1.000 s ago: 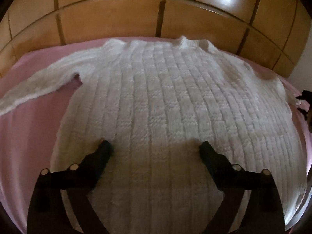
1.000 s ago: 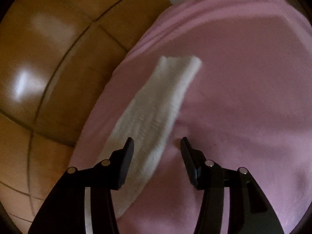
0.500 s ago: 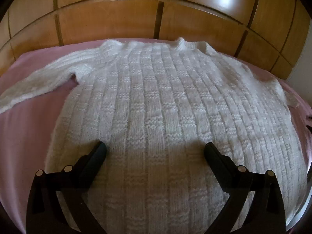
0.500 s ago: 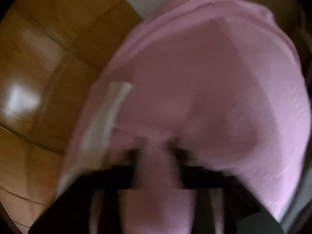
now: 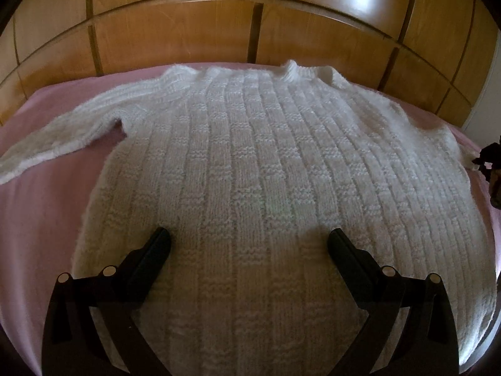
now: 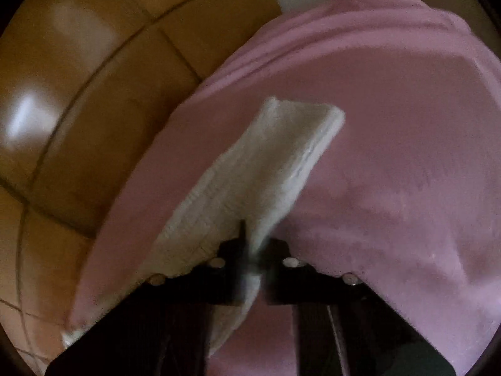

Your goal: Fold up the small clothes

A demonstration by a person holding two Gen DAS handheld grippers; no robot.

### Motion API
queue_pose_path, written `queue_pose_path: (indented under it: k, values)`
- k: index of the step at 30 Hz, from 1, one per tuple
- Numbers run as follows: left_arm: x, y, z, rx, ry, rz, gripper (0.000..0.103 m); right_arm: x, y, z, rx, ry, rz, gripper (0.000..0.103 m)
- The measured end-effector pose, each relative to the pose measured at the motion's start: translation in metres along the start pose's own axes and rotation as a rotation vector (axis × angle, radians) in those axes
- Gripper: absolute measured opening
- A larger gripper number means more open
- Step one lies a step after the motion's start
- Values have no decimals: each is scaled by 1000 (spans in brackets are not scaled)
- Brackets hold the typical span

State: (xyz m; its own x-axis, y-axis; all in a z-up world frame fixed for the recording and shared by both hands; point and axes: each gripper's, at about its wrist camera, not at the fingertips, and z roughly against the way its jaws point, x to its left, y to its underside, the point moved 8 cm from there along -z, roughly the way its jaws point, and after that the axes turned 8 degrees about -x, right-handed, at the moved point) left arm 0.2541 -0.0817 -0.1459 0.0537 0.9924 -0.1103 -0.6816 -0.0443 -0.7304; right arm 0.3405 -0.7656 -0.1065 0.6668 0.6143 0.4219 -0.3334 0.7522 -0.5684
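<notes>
White ribbed knitted sweater (image 5: 250, 169) is spread on the pink bed (image 5: 47, 206); its sleeve (image 6: 266, 169) is pinched by the just-closed right hand-held gripper (image 6: 250, 250), the left hand-held gripper (image 5: 249, 244) held wide, empty. Folding the sleeve inward is judged next.

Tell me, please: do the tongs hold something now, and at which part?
The right tongs are shut on the white sweater's sleeve, pinching it partway along, short of the cuff. The left tongs stand open over the sweater's body and hold nothing.
</notes>
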Motion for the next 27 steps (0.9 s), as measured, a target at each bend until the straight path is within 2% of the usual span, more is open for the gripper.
queue_pose_path:
  k: [2, 4, 6, 8, 9, 11, 12, 13, 14, 15, 17, 20, 23, 25, 27]
  values:
    - [-1, 0, -1, 0, -2, -1, 99, 5, -5, 25, -62, 5, 87, 5]
    - [0, -1, -1, -2, 1, 1, 99, -11, -11, 55, -124, 22, 114, 5]
    - [0, -1, -1, -4, 5, 4, 99, -37, -9, 68, -151, 94, 115, 5]
    - [0, -1, -1, -6, 9, 6, 99, -76, 2, 76, -146, 201, 124, 5]
    - [1, 0, -1, -6, 9, 8, 99, -92, 10, 75, -110, 224, 112, 5]
    - [1, 0, -1, -2, 8, 5, 99, -102, 22, 64, -62, 172, 57, 8]
    - [1, 0, -1, 0, 8, 4, 99, -104, 25, 69, -71, 156, 51, 25]
    - [1, -1, -1, 5, 10, 3, 99, -105, 27, 75, -80, 152, 40, 61]
    - [1, -2, -1, 12, 14, -1, 99, -105, 28, 85, -93, 140, 15, 73]
    - [1, -3, 0, 17, 20, -3, 99, -103, 29, 91, -106, 142, 9, 77]
    - [1, -6, 4, 19, 40, 4, 99, -86, 31, 104, -129, 145, 48, 77]
    - [10, -16, 16, -11, 44, 23, 99, -41, 54, 120, -103, 46, 187, 77]
    - [32, -28, 26, -55, -3, 61, 99, 32, 105, 146, -54, -122, 371, 77]
    - [58, -38, 33, -85, -45, 113, 99, 66, 134, 158, -18, -223, 448, 77]
    - [83, -39, 36, -79, -88, 164, 99, 106, 178, 175, 43, -350, 513, 77]
